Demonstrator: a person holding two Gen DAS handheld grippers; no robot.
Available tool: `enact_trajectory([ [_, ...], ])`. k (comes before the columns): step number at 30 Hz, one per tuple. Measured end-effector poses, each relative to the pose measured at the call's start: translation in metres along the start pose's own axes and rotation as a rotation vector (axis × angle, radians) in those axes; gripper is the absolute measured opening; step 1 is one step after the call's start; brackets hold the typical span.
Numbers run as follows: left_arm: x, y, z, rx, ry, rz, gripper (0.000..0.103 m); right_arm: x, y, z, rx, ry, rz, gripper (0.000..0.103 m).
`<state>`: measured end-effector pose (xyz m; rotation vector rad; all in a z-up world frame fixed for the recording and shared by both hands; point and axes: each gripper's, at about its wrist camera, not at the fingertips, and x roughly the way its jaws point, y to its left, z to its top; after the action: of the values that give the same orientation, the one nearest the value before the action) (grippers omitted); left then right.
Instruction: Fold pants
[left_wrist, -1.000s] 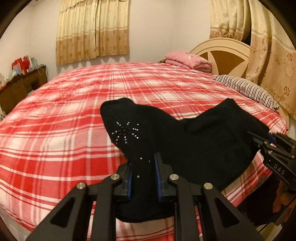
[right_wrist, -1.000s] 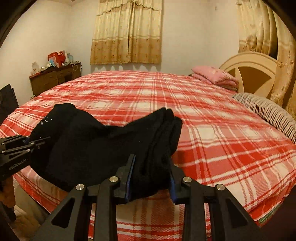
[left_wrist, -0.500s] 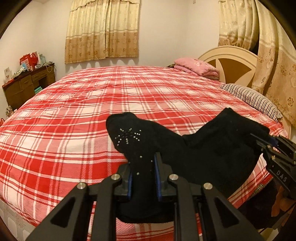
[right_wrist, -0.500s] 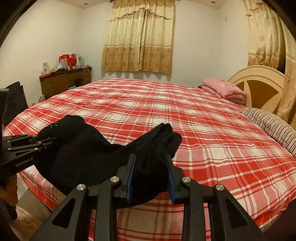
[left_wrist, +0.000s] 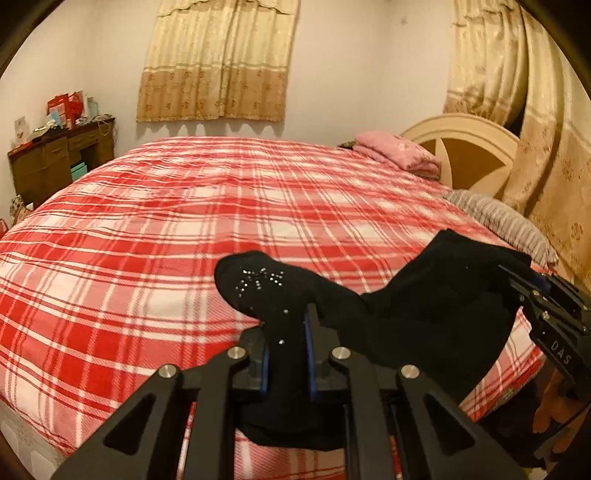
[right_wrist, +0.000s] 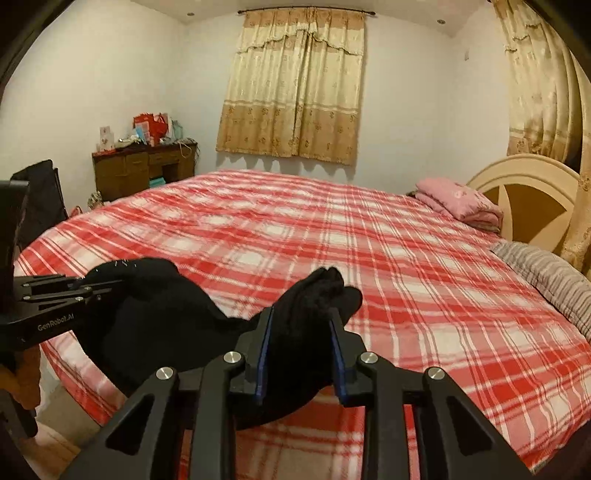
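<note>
Left gripper (left_wrist: 286, 343) fingers clamped narrow on a bunched edge of the black pants (left_wrist: 424, 317); the cloth between the pads hides the contact, and the lower hem drops behind the gripper body, out of sight. Small shiny studs on the fold above the fingers; pattern too small to read. Pants hang slung between both grippers over the near edge of the bed (left_wrist: 184, 229), sagging in the middle; cannot tell if the sag touches the red plaid cover. Right gripper (right_wrist: 300, 343) fingers closed on a thicker wad of the same pants (right_wrist: 159, 314), wider gap than the left. In the left view it is cut off at the frame's right edge. Pink folded blanket (right_wrist: 458, 199) by the headboard, well apart.
</note>
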<state>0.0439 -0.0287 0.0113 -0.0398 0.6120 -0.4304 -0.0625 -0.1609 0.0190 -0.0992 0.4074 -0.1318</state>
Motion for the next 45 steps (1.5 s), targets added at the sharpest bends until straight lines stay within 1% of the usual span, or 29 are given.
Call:
enact_trajectory([
  [5, -0.003, 0.026, 0.016, -0.02, -0.034, 0.048, 0.014, 0.011, 0.023, 0.021, -0.047, -0.028, 0.038, 0.028],
  [8, -0.005, 0.043, 0.026, -0.044, -0.045, 0.056, 0.014, 0.019, 0.038, 0.036, -0.081, -0.044, 0.061, 0.028],
  [11, -0.006, 0.062, 0.037, -0.055, -0.062, 0.083, 0.014, 0.034, 0.055, 0.056, -0.118, -0.068, 0.086, 0.028],
  [15, -0.008, 0.092, 0.06, -0.051, -0.101, 0.147, 0.014, 0.067, 0.076, 0.086, -0.102, -0.074, 0.157, 0.028],
  [17, -0.008, 0.111, 0.076, -0.049, -0.123, 0.195, 0.013, 0.086, 0.089, 0.099, -0.088, -0.077, 0.193, 0.028],
  [22, -0.003, 0.157, 0.111, -0.037, -0.171, 0.299, 0.013, 0.132, 0.125, 0.128, -0.062, -0.14, 0.263, 0.027],
  [24, -0.001, 0.17, 0.118, -0.019, -0.196, 0.336, 0.013, 0.156, 0.138, 0.134, -0.049, -0.153, 0.289, 0.027],
  [25, 0.004, 0.179, 0.12, -0.004, -0.198, 0.359, 0.013, 0.166, 0.143, 0.132, -0.043, -0.143, 0.298, 0.028],
  [26, 0.01, 0.187, 0.119, -0.001, -0.183, 0.383, 0.013, 0.179, 0.148, 0.13, -0.035, -0.121, 0.309, 0.028],
  [27, 0.016, 0.193, 0.116, -0.008, -0.164, 0.396, 0.013, 0.195, 0.153, 0.126, -0.026, -0.083, 0.316, 0.028],
  [29, 0.038, 0.213, 0.1, -0.058, -0.079, 0.4, 0.013, 0.225, 0.16, 0.108, -0.023, 0.013, 0.324, 0.028],
  [30, 0.049, 0.222, 0.09, -0.083, -0.023, 0.401, 0.014, 0.244, 0.163, 0.094, -0.025, 0.096, 0.332, 0.028],
  [31, 0.065, 0.232, 0.075, -0.112, 0.06, 0.408, 0.017, 0.254, 0.162, 0.083, -0.026, 0.15, 0.336, 0.028],
  [32, 0.075, 0.238, 0.062, -0.129, 0.116, 0.424, 0.018, 0.261, 0.162, 0.073, -0.027, 0.195, 0.343, 0.029],
  [33, 0.083, 0.244, 0.048, -0.141, 0.156, 0.44, 0.023, 0.264, 0.162, 0.062, -0.036, 0.231, 0.351, 0.031],
  [35, 0.083, 0.247, 0.03, -0.16, 0.17, 0.446, 0.041, 0.262, 0.155, 0.053, -0.067, 0.262, 0.344, 0.041],
  [36, 0.079, 0.249, 0.024, -0.171, 0.159, 0.464, 0.067, 0.26, 0.154, 0.05, -0.073, 0.27, 0.342, 0.05],
  [37, 0.071, 0.251, 0.018, -0.187, 0.141, 0.507, 0.087, 0.254, 0.147, 0.047, -0.069, 0.269, 0.343, 0.057],
  [38, 0.065, 0.253, 0.014, -0.201, 0.128, 0.53, 0.091, 0.251, 0.143, 0.046, -0.058, 0.264, 0.344, 0.059],
  [39, 0.058, 0.257, 0.011, -0.218, 0.117, 0.534, 0.095, 0.244, 0.134, 0.044, -0.032, 0.26, 0.349, 0.061],
  [41, 0.044, 0.266, 0.005, -0.272, 0.103, 0.512, 0.1, 0.239, 0.12, 0.044, 0.019, 0.259, 0.36, 0.062],
  [43, 0.031, 0.268, -0.001, -0.311, 0.088, 0.513, 0.102, 0.24, 0.111, 0.049, 0.068, 0.248, 0.355, 0.062],
  [45, 0.022, 0.269, -0.003, -0.329, 0.067, 0.539, 0.102, 0.23, 0.104, 0.052, 0.109, 0.196, 0.306, 0.062],
])
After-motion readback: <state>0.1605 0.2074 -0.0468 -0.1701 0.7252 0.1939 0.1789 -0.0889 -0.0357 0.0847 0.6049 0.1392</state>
